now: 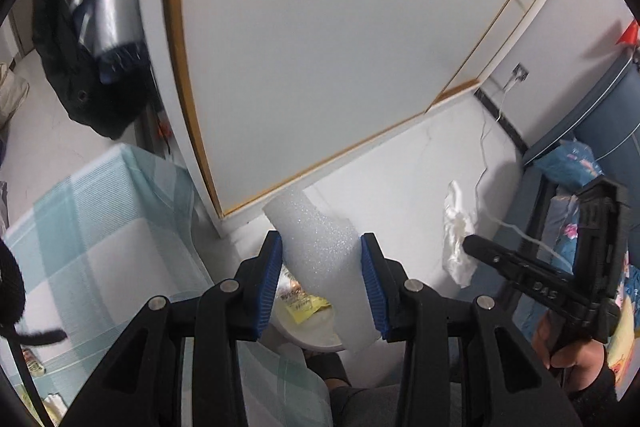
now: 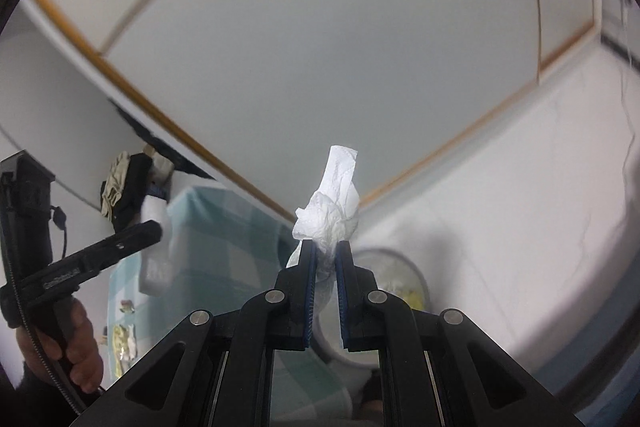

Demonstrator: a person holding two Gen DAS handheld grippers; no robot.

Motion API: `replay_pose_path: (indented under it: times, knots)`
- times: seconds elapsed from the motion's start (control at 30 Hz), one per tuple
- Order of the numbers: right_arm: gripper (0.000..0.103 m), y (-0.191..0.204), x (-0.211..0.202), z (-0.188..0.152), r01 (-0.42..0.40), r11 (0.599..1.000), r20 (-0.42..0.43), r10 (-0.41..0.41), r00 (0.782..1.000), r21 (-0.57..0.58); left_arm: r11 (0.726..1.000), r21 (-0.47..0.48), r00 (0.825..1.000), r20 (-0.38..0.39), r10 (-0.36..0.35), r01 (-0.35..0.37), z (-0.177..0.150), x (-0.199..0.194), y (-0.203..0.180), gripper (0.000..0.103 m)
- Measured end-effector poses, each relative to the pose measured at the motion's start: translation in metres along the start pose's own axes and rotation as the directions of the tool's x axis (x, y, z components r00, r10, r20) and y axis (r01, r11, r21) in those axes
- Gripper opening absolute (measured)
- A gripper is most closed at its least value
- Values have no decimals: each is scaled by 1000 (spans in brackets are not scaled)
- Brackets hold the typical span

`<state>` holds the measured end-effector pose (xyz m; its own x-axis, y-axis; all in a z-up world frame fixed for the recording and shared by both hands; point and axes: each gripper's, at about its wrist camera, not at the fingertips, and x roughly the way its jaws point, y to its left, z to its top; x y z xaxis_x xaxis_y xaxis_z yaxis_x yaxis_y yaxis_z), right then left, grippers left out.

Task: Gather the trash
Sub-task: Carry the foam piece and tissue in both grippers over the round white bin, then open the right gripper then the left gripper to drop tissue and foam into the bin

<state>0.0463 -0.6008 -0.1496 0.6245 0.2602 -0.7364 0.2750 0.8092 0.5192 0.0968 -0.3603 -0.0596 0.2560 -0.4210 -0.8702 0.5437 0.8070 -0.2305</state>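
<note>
1. The white foam sheet (image 1: 320, 259) is the biggest piece of trash: the left gripper (image 1: 320, 283) has its jaws pinching the sheet's 2 edges, directly above the white trash bin (image 1: 316, 337).
2. Risk, as I judge it: the light, springy foam could bow out of that edge grip or land across the bin's rim instead of inside, since part of it hangs past the rim.
3. The crumpled white tissue (image 2: 332, 215) is clamped between the right gripper's (image 2: 325, 259) nearly closed jaws, short of the bin; let go there, it would probably drift onto the floor.
4. Both grippers tilt steeply downward, each gripped by a hand (image 1: 572, 355) from below, with the checked bedding (image 1: 100, 227) beside them.
</note>
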Motion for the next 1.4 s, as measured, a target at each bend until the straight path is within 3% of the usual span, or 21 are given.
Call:
replay_pose_path:
  times: [0.23,0.57,0.67,0.77,0.8,0.93,1.2,1.4]
  knots:
    - [9,-21,67,-19,-36,996,-146,47,988,77,1000,-20,994,-107,0,-2,-2,33,-4,34]
    - [12,-72,140,-49,-66,982,-344,123,931,175,997,-76,978,-209,6,-23,-2,63,4,34]
    - [19,-78,150,-54,-49,978,-386,127,914,204,996,-84,972,-234,2,-22,-4,69,2,34]
    - [38,-87,156,-58,-34,975,-410,122,904,217,996,-86,967,-255,-7,-16,-6,76,0,34]
    - [42,-89,154,-60,-39,974,-405,129,905,221,996,-84,964,-266,-9,-14,-6,78,-1,34]
    - [43,-90,144,-60,-22,977,-388,104,916,211,997,-71,951,-308,-14,-8,-8,88,-6,34]
    - [54,-96,106,-50,11,974,-254,48,966,227,998,-58,936,-351,-21,0,-11,104,-9,34]
    - [65,-97,90,-43,26,970,-198,23,980,241,997,-74,914,-404,-35,6,-13,116,-10,34]
